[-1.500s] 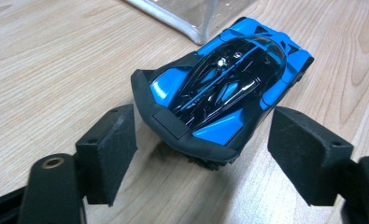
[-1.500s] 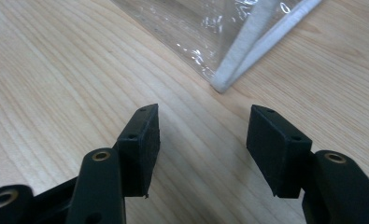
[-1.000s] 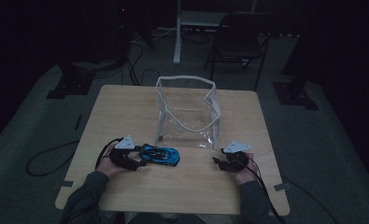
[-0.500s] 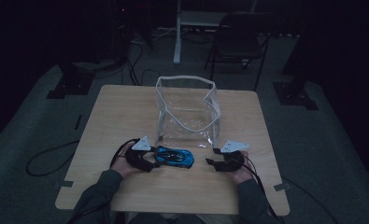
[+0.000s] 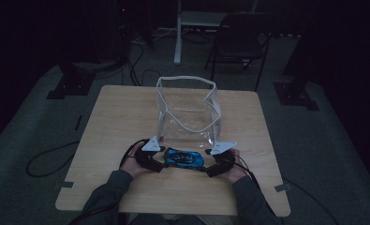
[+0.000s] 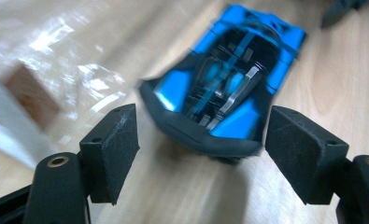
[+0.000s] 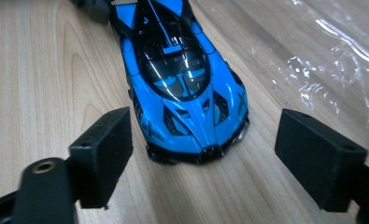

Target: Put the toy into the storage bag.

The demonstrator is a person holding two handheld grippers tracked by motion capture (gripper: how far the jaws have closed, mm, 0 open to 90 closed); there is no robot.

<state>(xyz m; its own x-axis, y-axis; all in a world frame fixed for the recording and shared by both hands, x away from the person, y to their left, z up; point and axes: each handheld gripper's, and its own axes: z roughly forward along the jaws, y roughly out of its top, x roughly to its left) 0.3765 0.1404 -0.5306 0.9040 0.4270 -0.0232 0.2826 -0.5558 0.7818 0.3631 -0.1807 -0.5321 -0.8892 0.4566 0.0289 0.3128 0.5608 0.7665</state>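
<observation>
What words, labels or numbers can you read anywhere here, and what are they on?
None can be read.
Blue car: no lettering, badge or number on its body.
Clear bag: no print visible.
Table: bare wood grain.
Gripper pads: plain black, unmarked.

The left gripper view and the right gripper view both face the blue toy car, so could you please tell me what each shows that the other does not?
Left gripper view: the car's tail end, blurred, lies between open jaws of the left gripper. Right gripper view: the nose, windscreen and roof, sharp, ahead of the open right gripper, whose jaws have just been opening. Both share the blue toy car, the wooden table and crinkled clear plastic of the bag.
</observation>
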